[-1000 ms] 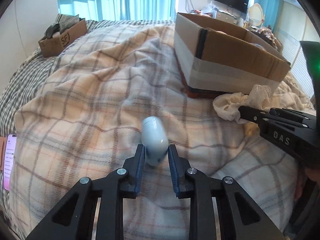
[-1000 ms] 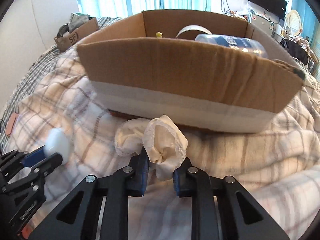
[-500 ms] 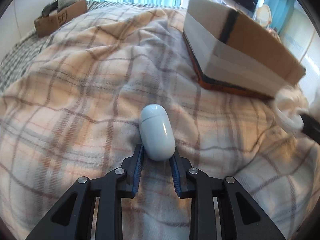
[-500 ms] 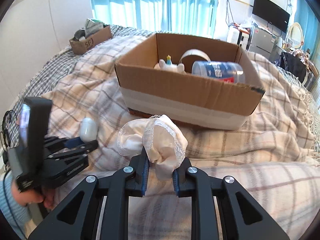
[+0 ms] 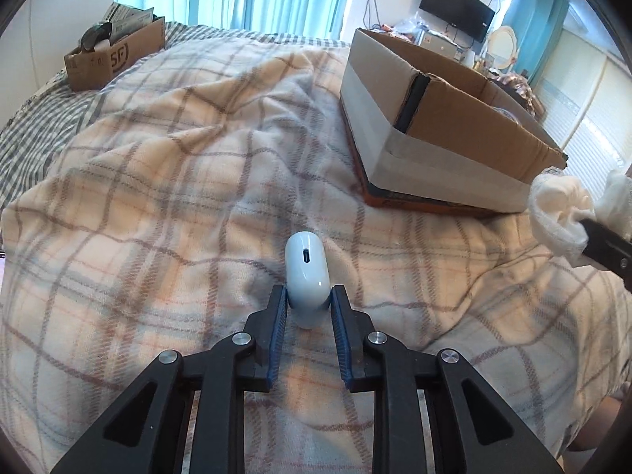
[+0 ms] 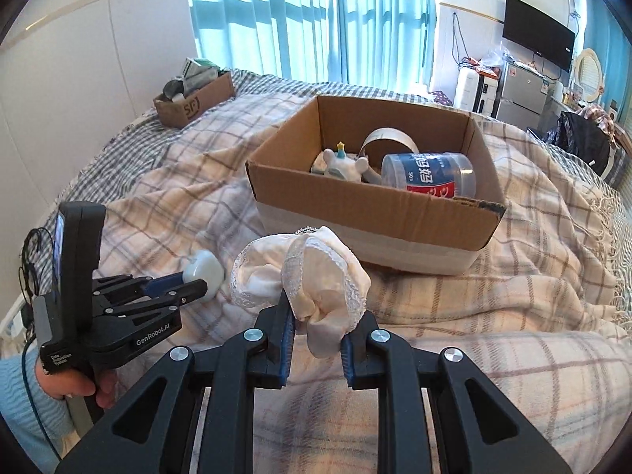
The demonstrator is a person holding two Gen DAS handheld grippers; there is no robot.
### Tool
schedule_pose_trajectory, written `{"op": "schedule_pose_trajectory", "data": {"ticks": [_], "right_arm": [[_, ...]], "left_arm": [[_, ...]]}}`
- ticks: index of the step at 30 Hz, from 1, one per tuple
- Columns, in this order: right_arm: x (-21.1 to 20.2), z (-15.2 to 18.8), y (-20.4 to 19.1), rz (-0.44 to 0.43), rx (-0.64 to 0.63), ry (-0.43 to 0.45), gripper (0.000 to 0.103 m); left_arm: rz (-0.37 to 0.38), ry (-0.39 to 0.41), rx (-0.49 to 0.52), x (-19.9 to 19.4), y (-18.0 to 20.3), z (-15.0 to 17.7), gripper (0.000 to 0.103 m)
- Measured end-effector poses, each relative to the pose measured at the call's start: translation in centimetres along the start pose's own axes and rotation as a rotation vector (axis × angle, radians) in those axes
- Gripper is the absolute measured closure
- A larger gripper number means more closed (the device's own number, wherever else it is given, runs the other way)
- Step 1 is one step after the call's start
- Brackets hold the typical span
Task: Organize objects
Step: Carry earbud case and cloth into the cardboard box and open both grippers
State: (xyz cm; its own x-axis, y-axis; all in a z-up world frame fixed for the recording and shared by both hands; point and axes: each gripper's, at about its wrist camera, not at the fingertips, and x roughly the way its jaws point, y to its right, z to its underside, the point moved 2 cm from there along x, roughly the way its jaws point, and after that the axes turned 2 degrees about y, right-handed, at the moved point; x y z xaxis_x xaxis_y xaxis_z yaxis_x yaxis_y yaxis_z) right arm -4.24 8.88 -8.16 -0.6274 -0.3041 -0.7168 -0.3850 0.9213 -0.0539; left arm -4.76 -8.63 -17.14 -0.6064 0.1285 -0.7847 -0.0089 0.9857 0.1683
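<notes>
Left claw [image 5: 307,303] closing on pale case [image 5: 307,276]; right claw [image 6: 316,328] clamping cloth [image 6: 312,276], fingertips hidden.

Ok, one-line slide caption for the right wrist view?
Right tool grips a lace-trimmed white cloth before the open cardboard box; left tool closes on a white case.

Pretty much the whole lower view is taken up by a bed, covered with a cream plaid blanket [image 5: 166,181] over a grey checked sheet [image 5: 35,126]. Daylight is let in through tall windows hung with sheer teal curtains [image 6: 300,19], so everything's bright. A plain white wall panel [image 6: 98,59] is seen on the left. A black TV [image 6: 538,32] is mounted on the far wall, with a small silver fridge [image 6: 521,91] and a round mirror [image 6: 590,75] parked underneath in the cluttered corner.
</notes>
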Motion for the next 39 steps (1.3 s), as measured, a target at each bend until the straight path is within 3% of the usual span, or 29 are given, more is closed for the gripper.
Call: {"op": "schedule_pose_trajectory", "data": {"ticks": [8,15,25,32,39], "right_arm": [[0.6,0.0,0.1,-0.004,0.004,-0.011,0.084],[0.9,-0.5,0.4,0.003,-0.013,-0.008,0.084],[-2.1,-9.1,2.4,0.056,-0.041,0.119,0.084],[-0.1,-14.5,5.1,0.124,-0.069,0.130,0.084],[4.7,-15.6,9.0,0.129,-0.016,0.092,0.084]], "left_arm": [[-0.019,-0.019,0.012,2.2,0.0,-0.9,0.080],[0.003,0.026,0.014,-0.3,0.7,-2.6,0.080],[0.070,0.194,0.067,-6.8,5.7,-13.2,0.080],[0.079,0.207,0.122,-4.5,8.8,-18.1,0.080],[0.071,0.160,0.134,1.1,9.8,-19.3,0.080]]}}
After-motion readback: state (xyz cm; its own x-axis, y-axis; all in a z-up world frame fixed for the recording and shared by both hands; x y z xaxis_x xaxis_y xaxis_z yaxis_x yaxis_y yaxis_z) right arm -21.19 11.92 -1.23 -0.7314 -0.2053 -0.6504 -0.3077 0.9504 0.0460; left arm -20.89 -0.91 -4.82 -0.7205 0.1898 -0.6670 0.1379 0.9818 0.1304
